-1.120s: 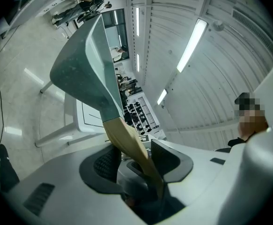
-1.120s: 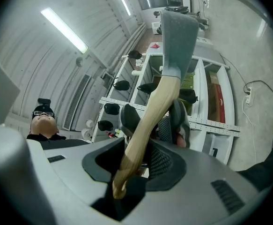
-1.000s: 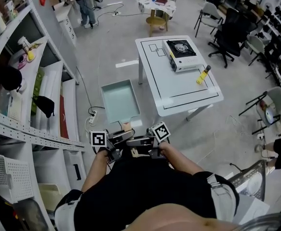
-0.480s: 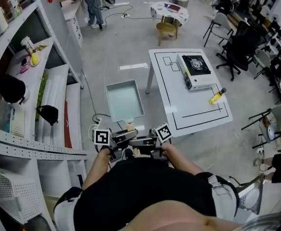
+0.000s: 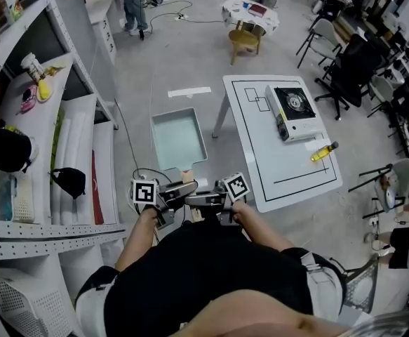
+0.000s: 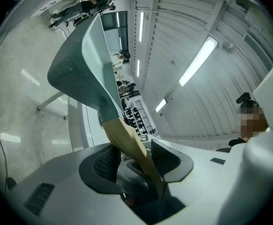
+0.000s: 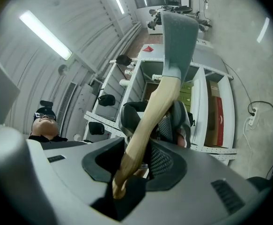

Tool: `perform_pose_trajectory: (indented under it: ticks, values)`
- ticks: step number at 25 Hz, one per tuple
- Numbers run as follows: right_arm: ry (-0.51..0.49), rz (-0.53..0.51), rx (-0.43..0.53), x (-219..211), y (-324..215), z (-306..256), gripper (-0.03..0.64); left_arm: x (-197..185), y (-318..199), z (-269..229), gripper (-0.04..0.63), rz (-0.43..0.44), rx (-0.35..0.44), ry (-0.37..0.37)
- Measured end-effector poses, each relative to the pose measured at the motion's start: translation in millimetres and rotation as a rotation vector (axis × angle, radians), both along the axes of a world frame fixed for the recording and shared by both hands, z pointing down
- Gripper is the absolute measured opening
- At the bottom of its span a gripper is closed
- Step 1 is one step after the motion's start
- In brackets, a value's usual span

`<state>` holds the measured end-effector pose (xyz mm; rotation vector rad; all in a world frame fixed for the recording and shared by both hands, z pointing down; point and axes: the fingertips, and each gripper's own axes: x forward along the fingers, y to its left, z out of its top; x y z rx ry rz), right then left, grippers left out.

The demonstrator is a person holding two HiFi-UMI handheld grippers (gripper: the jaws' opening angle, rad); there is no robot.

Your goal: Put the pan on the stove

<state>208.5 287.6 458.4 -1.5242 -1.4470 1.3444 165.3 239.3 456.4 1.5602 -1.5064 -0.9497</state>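
Stove (image 5: 295,107) on table (image 5: 260,161), right of pan (image 5: 178,137)

From my seat the head view is bright and even — only faint shadows on the floor (image 5: 183,55) beside the counter (image 5: 260,153), no glare. Both gripper views bulge fisheye-style, their corners black. Ceiling strip lights (image 6: 199,60) burn out white — the handle of the pan (image 6: 80,64) goes soft nearest the lens.

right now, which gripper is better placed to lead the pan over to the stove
Right, slightly. The left gripper and right gripper both clamp the wooden handle of the pan, but the stove on the white table lies to the right gripper's side, so it can likely lead.
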Motion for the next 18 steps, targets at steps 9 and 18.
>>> perform_pose_trajectory:
  ticks: [9, 18]
  values:
    - [0.007, 0.006, -0.012, -68, -7, 7, 0.152, -70, -6, 15, 0.207, 0.008, -0.014, -0.014]
    - [-0.017, -0.020, -0.039, -162, -39, 1, 0.152, -164, -38, 7, 0.207, -0.011, -0.021, -0.010]
